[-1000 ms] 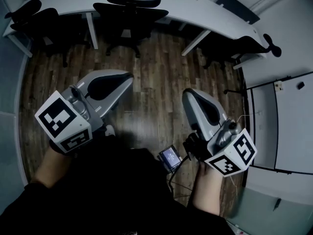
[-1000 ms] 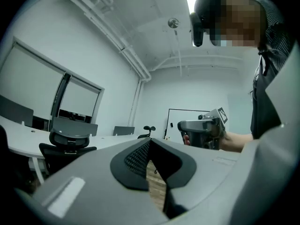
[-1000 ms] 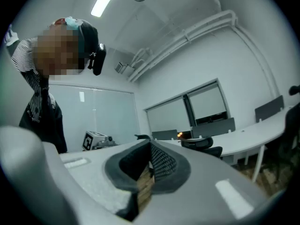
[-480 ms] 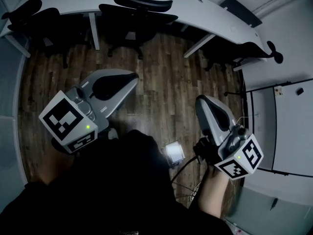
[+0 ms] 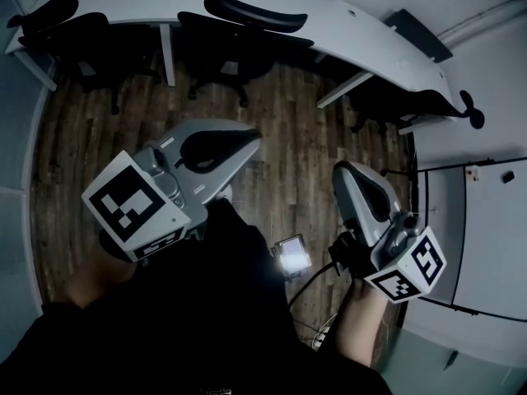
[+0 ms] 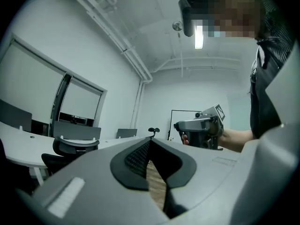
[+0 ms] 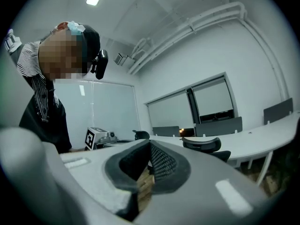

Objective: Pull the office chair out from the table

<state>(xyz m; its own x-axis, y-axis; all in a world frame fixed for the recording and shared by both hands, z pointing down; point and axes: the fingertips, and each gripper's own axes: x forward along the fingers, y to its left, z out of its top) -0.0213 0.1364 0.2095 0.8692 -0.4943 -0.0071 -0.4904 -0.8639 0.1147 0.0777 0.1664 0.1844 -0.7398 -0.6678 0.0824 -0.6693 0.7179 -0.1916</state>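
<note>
A black office chair [image 5: 247,39] is tucked under the curved white table [image 5: 346,19] at the top of the head view, its headrest [image 5: 257,11] over the tabletop. My left gripper [image 5: 251,142] hangs over the wooden floor, well short of the chair, shut with nothing between its jaws. My right gripper [image 5: 344,171] is also shut and empty, further right and nearer to me. The left gripper view shows its shut gripper [image 6: 151,142], the chair [image 6: 70,149] at left and the right gripper [image 6: 201,128] ahead. The chair [image 7: 204,144] sits behind the table [image 7: 262,135] in the right gripper view.
Two more black chairs [image 5: 58,23] [image 5: 428,97] stand at the table's left and right ends. Table legs [image 5: 167,52] [image 5: 346,89] flank the middle chair. A small lit device [image 5: 292,255] with cables hangs at my waist. A white panel wall [image 5: 486,220] runs along the right.
Both grippers have shifted right in the head view, and the left one reaches further over the floor. The table and chairs sit slightly lower and further right. Both grippers stayed shut.
</note>
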